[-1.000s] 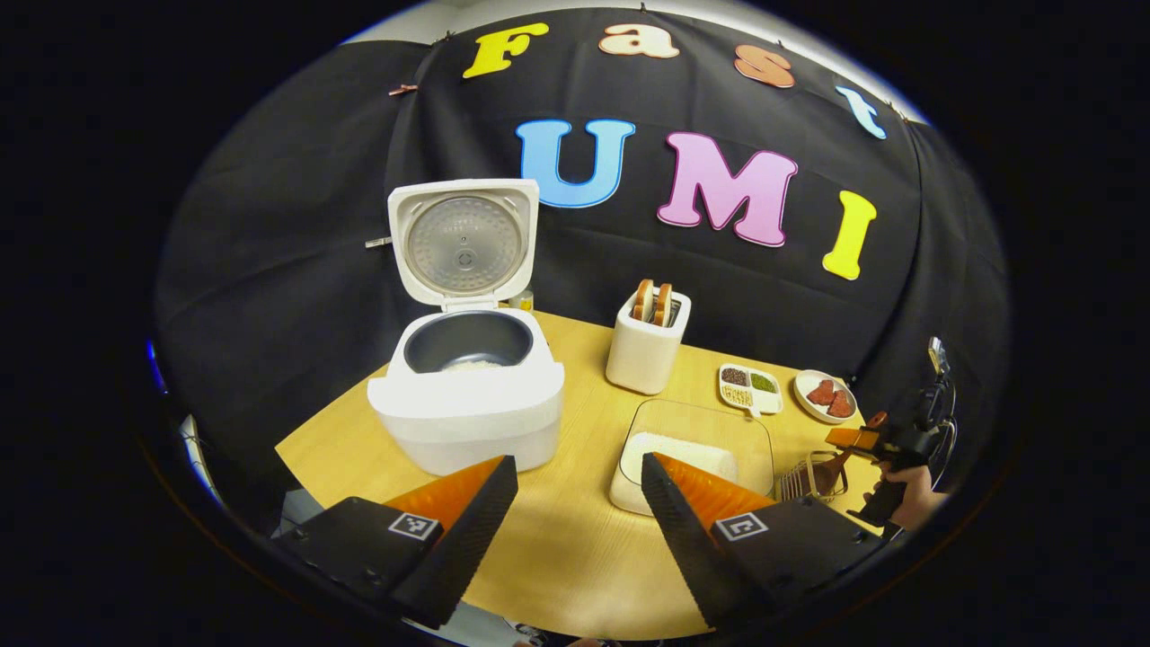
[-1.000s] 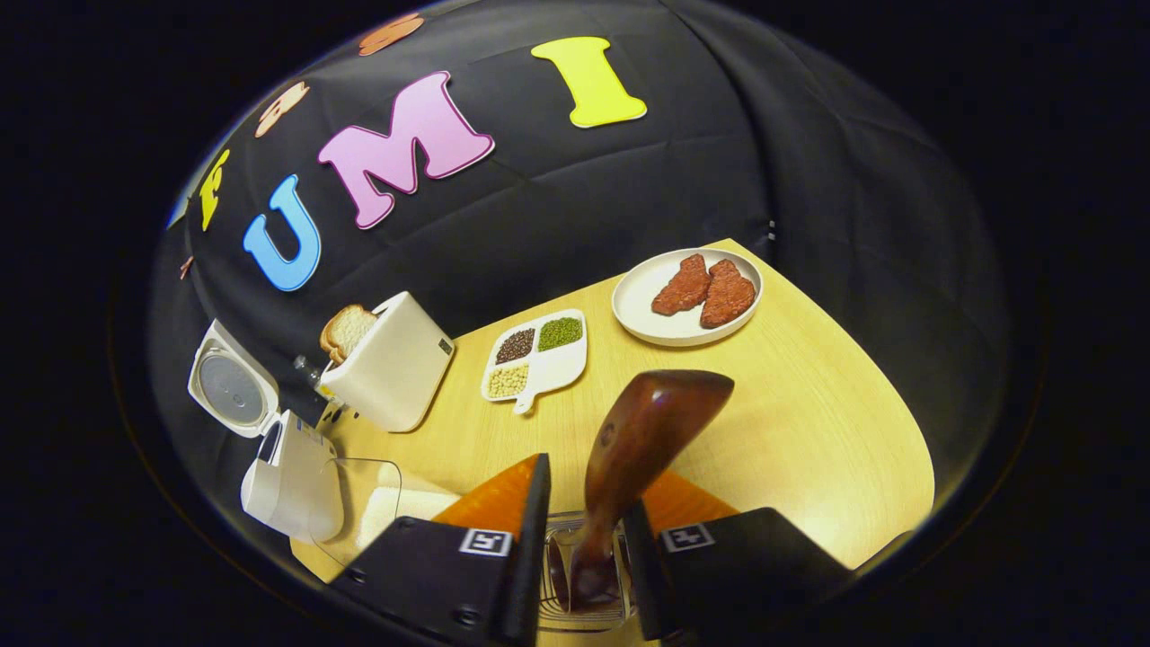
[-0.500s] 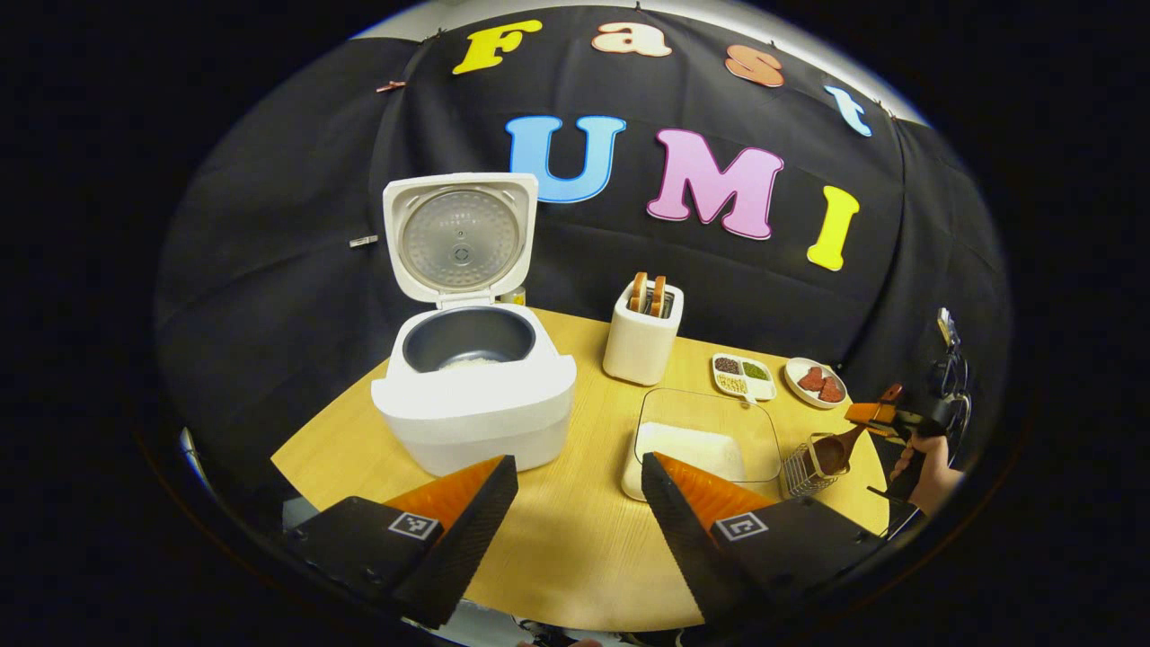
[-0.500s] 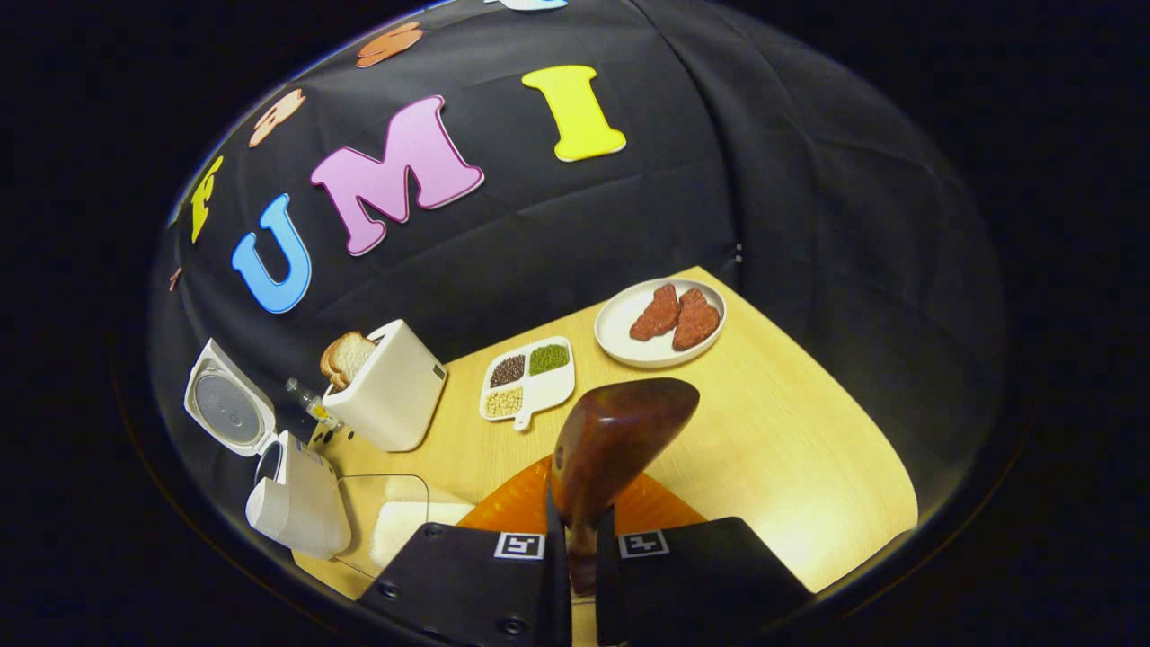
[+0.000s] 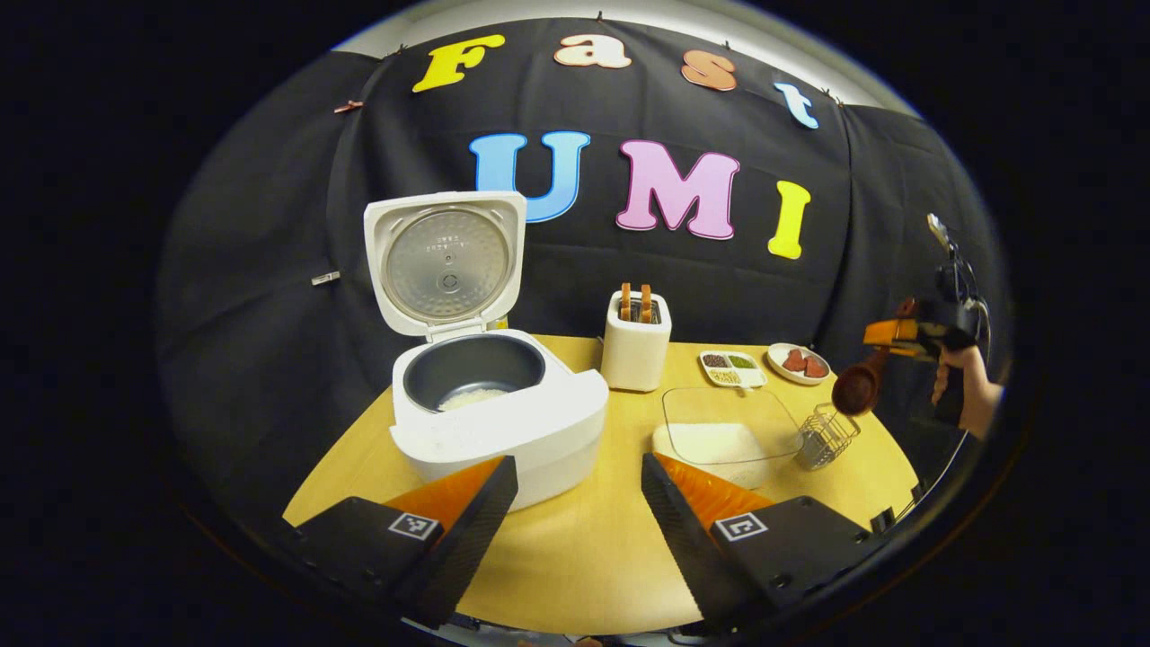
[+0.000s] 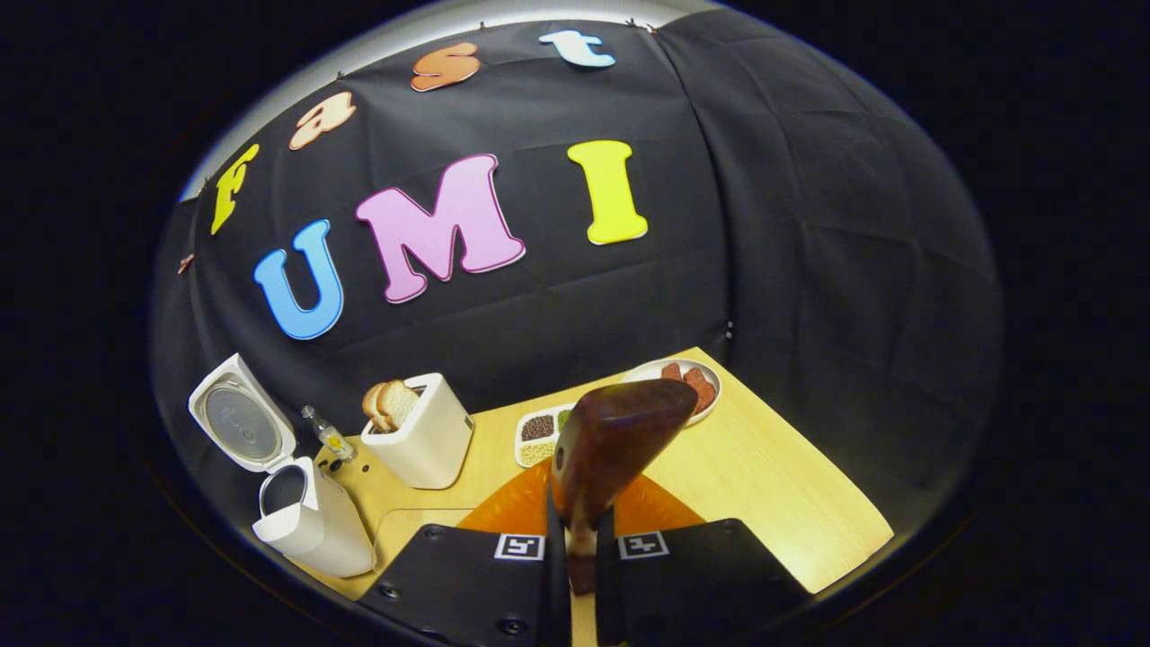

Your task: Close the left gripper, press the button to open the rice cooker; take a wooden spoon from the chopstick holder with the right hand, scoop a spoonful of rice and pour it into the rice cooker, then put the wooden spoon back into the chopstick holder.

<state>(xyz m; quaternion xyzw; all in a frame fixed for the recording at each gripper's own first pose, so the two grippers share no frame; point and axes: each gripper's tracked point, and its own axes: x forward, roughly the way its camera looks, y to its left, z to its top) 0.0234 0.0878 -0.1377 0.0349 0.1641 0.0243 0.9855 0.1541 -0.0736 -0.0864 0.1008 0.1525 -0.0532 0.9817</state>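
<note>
Right gripper view: right gripper [image 6: 576, 575] fingers clamp the wooden spoon [image 6: 611, 445].

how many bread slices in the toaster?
2. Both stand upright side by side in the toaster's slots: one slice on the left, one on the right. The right gripper view shows the same pair.

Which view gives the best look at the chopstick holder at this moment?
The left gripper view: the chopstick holder stands whole on the table beside the glass rice dish, with the wooden spoon lifted above it. In the right gripper view I can't make it out.
</note>
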